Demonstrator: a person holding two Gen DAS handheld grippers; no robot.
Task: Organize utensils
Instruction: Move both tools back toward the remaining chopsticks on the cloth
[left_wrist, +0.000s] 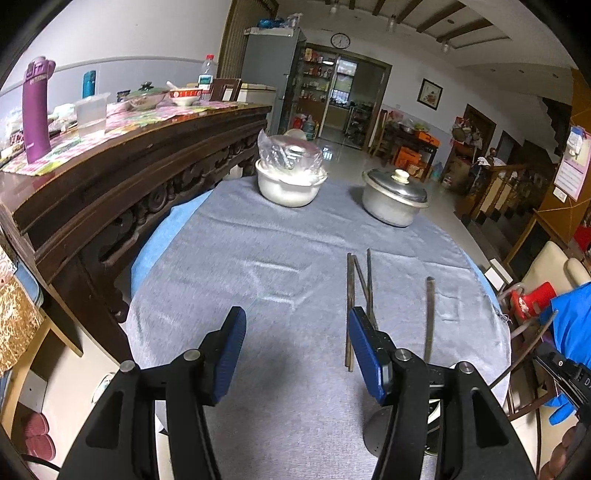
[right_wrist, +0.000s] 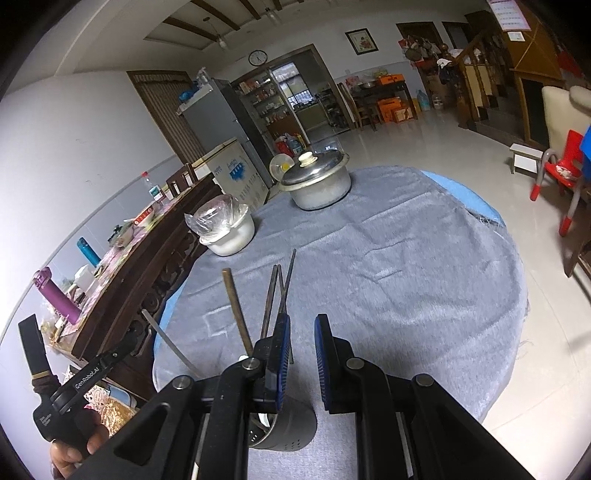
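The left gripper (left_wrist: 297, 326), black-armed with blue ribbed pads, points forward and downward with its jaws spread wide and nothing between them. The right gripper (right_wrist: 302, 336), of the same build, tilts downward too, its jaws narrowly parted and gripping nothing.

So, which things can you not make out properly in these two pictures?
- Metal holder, right wrist view: mouth and contents hidden behind the right tool.
- Chopsticks, left wrist view: near ends partly behind the left tool.
- White pot, both views: crinkled plastic hides its contents.
- Steel pot, both views: lid on, inside unseen.
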